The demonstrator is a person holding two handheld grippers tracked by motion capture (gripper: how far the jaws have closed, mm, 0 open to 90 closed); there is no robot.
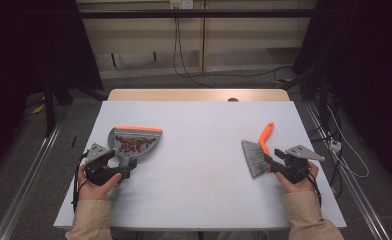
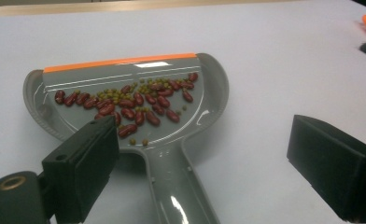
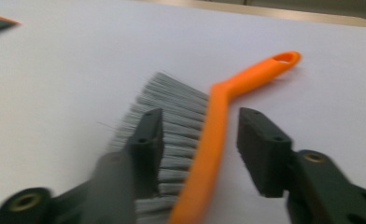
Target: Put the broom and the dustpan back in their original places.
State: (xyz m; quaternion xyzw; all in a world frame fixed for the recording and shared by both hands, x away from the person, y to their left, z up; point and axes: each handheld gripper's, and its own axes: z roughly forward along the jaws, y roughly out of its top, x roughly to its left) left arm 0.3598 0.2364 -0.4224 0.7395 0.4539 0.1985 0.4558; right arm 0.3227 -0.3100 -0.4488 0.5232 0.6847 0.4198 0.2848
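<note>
Now my left gripper (image 2: 209,163) gapes around one bean-filled dustpan (image 2: 125,100); my right gripper (image 3: 200,140) straddles one brush (image 3: 209,135), jaws spread.

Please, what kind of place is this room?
Probably a lab or recording workspace, not a home: a plain white table stands between dark curtains, loose black cables run over the floor to a wall socket, and metal rails flank the table.
</note>
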